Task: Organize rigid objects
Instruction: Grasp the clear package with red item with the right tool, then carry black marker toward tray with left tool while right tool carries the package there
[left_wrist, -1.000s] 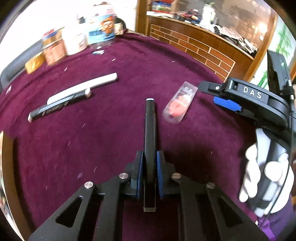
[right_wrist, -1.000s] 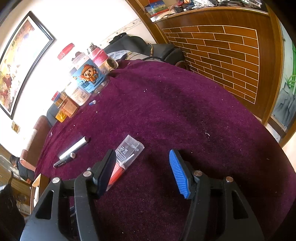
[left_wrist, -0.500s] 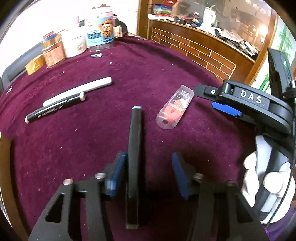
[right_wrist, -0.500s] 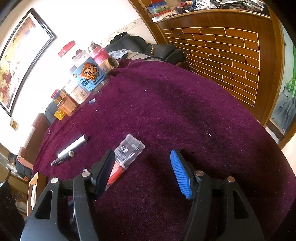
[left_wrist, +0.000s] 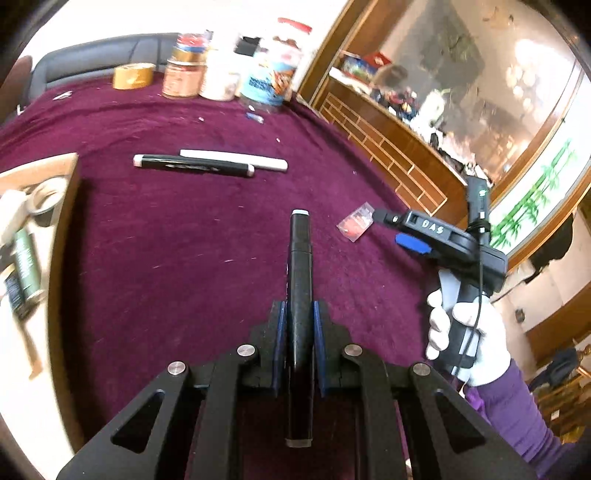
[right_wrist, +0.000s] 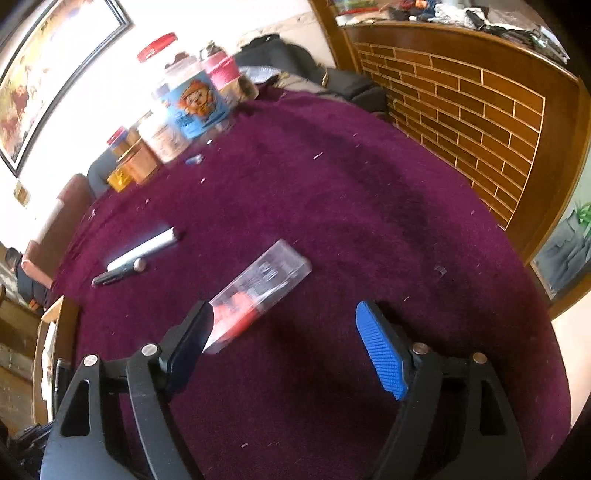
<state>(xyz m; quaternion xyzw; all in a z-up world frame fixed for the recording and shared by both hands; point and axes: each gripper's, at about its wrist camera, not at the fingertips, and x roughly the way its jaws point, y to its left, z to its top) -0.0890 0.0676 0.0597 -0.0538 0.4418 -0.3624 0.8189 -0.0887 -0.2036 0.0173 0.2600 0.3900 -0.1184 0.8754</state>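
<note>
My left gripper (left_wrist: 299, 321) is shut on a black marker (left_wrist: 300, 280) that points forward, held above the purple cloth. A second black marker (left_wrist: 192, 166) and a white pen (left_wrist: 236, 159) lie side by side further out; both also show in the right wrist view, the marker (right_wrist: 118, 272) and the pen (right_wrist: 147, 251). A clear packet with a red item (right_wrist: 255, 291) lies on the cloth just ahead of my right gripper (right_wrist: 284, 332), which is open and empty. The packet (left_wrist: 355, 223) and the right gripper (left_wrist: 410, 240) also show in the left wrist view.
A wooden tray (left_wrist: 62, 229) holding several items stands at the table's left edge. Jars and tins (left_wrist: 221, 74) stand along the far edge, with a cartoon-labelled jar (right_wrist: 195, 103). A wooden brick-pattern counter (right_wrist: 461, 107) borders the right side.
My left gripper opened half a second ago, then shut again on the black marker and lifted, turning left so the tray came into view. The right gripper moved closer to the packet.
</note>
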